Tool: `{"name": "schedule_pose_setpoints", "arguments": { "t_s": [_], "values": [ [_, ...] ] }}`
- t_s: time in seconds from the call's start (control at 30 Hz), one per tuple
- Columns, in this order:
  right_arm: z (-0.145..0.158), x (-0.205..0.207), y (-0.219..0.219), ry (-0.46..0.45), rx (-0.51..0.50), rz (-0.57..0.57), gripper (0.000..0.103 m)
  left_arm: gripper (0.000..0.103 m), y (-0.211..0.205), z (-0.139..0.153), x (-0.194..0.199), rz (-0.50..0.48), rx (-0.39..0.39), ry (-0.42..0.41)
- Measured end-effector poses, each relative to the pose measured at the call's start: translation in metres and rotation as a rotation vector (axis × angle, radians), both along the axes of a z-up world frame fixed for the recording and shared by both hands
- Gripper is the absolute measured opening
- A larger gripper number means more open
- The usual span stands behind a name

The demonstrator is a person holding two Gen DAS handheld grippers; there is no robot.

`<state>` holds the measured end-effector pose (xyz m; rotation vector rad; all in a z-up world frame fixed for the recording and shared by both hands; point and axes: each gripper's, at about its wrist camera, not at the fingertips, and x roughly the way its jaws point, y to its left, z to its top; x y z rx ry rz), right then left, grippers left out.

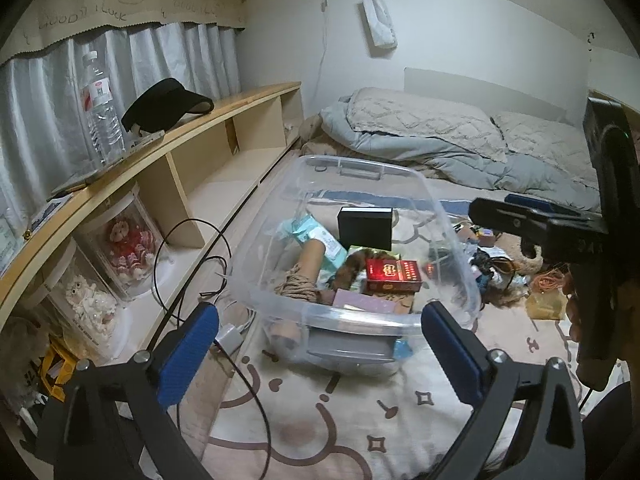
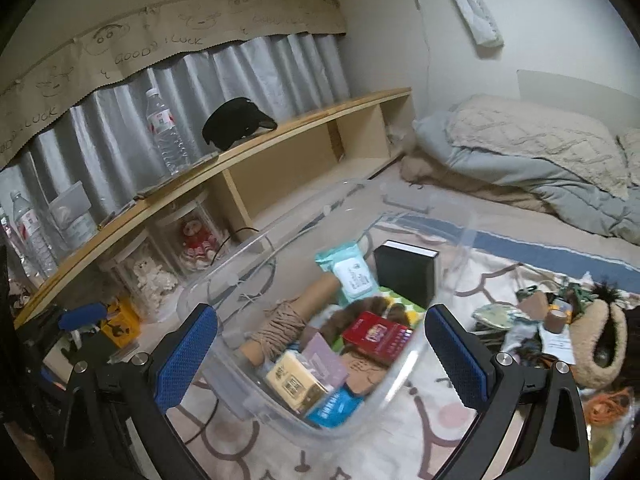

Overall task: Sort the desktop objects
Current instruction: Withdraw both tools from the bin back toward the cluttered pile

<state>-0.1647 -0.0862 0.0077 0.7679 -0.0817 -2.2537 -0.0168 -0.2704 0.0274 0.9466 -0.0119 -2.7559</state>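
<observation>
Both the left gripper (image 1: 316, 354) and the right gripper (image 2: 320, 354) have their jaws wide apart and empty. The clear bin (image 1: 448, 216) on the bed (image 1: 440, 400) sits just ahead of both jaws, with a red box (image 1: 394, 276) inside it.

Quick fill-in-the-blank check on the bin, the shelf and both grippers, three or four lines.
1. The red box lies inside the clear ____ bin.
2. On the shelf top, the black visor sits beside a water ____.
3. The left gripper and the right gripper both have jaws that are ____ and hold nothing.

Missing words: plastic; bottle; open
</observation>
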Motion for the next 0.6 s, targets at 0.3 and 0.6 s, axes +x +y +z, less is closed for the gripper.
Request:
{"name": "schedule_pose_setpoints", "arguments": {
  "t_s": [0.3, 0.6],
  "values": [
    [0.004, 0.030, 0.042, 0.080, 0.007, -0.045, 0.103, 0.103, 0.030, 0.008, 0.008, -0.019, -0.003, 0.048],
    [0.006, 0.057, 0.079, 0.143, 0.038, -0.088, 0.103, 0.103, 0.060, 0.009, 0.013, -0.048, 0.013, 0.078]
  ]
}}
